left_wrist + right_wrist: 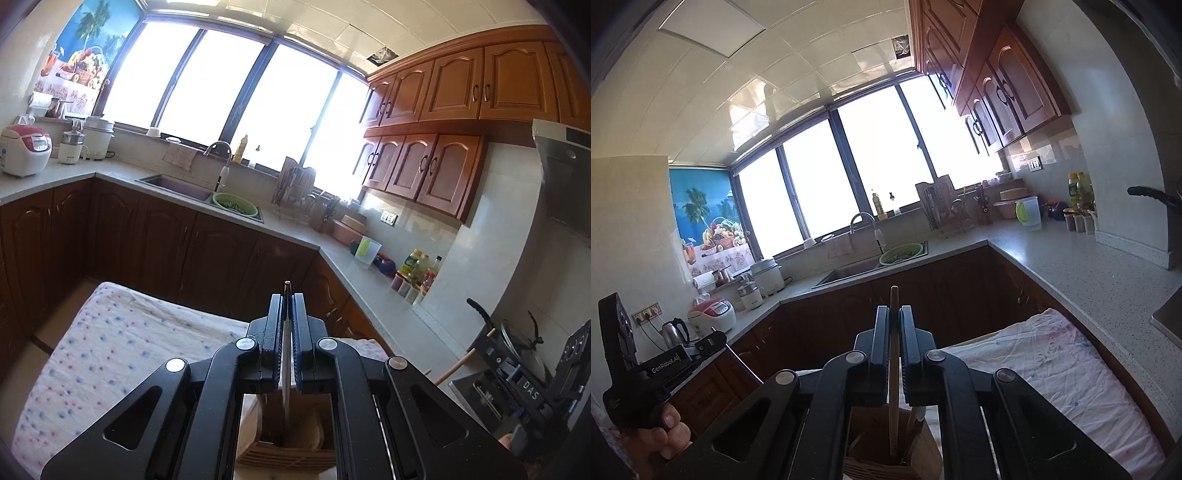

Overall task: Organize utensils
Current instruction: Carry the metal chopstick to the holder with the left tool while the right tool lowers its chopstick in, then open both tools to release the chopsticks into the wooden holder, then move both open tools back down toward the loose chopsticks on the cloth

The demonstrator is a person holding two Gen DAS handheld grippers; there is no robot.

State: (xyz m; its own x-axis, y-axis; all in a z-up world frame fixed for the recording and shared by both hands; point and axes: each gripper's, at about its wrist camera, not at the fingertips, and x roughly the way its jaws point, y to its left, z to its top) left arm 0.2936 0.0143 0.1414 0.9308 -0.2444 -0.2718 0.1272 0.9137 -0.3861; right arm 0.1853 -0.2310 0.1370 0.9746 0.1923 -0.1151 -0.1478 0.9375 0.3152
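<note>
In the left wrist view my left gripper (287, 301) is shut on a thin silver metal utensil handle (286, 354). The handle stands upright and its lower end dips into a wooden utensil holder (291, 456) just below the jaws. In the right wrist view my right gripper (894, 312) is shut on a wooden stick-like utensil (894, 369), also upright. Its lower end sits inside the same wooden holder (864, 454). What is on either utensil's lower end is hidden. The right unit's housing (528, 387) shows at the left view's right edge. A hand (665, 435) grips the left unit at lower left.
The holder stands on a table under a dotted white cloth (110, 350) (1063, 373). An L-shaped counter (1089, 273) runs behind with a sink (173, 184), a green colander (234, 203), a dish rack (295, 192), bottles (417, 266), a rice cooker (24, 149) and a kettle (674, 334).
</note>
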